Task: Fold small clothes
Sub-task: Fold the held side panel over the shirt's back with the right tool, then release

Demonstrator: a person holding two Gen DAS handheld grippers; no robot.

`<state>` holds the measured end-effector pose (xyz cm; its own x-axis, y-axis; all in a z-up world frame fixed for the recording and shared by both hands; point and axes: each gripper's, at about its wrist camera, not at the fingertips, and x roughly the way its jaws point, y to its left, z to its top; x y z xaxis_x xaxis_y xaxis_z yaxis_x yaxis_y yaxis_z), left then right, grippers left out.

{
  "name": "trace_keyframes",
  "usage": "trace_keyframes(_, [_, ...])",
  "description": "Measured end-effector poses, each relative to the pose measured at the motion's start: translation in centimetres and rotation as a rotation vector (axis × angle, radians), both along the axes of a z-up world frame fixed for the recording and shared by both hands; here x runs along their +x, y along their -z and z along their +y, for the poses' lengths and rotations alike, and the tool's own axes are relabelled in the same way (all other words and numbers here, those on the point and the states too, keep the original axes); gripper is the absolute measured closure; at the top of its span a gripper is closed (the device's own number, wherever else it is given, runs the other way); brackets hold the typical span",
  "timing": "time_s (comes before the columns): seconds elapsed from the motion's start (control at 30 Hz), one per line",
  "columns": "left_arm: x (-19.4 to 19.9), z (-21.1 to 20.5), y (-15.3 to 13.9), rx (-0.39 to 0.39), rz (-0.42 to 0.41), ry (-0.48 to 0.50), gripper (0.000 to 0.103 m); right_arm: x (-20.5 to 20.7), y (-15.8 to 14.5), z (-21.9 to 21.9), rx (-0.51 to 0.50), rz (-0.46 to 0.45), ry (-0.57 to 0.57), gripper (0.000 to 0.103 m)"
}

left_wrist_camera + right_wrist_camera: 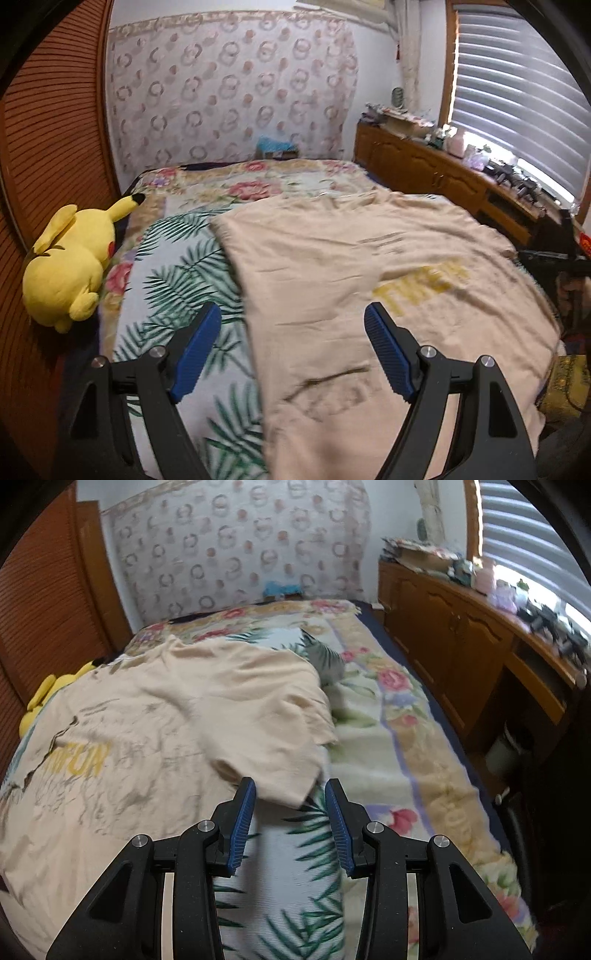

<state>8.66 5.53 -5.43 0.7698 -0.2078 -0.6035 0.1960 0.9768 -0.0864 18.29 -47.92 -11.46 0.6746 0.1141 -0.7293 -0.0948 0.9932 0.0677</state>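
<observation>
Left hand-held gripper [293, 325] hangs over the bed with its blue pads [195, 358] spread wide, holding nothing; the left edge of the shirt [369, 295] runs between them. Right hand-held gripper [290, 797] is also spread, though less widely, and empty, its tips just short of the shirt's near sleeve [291, 775].

That beige shirt lies spread flat and somewhat creased on the bed, yellow lettering [421, 284] on its face and faint grey print around it. Under it is a blanket [177, 280] with green palm leaves and a border of pink flowers.

At the bed's left side, against a slatted wooden door [48, 147], lies a yellow plush toy [66, 266]. On the right, a wooden cabinet [450, 635] with clutter on top stands below a window blind [517, 92].
</observation>
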Motion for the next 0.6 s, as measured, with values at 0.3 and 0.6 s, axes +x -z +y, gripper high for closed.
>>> trace_keyframes(0.3, [-1.6, -2.9, -0.6, -0.003, -0.032, 0.014, 0.023, 1.0, 0.5, -0.9, 0.035, 0.029, 0.009, 0.064])
trace_keyframes(0.6, [-2.1, -4.2, -0.1, -0.015, -0.025, 0.028, 0.023, 3.2, 0.1, -0.6, 0.08, 0.039, 0.014, 0.064])
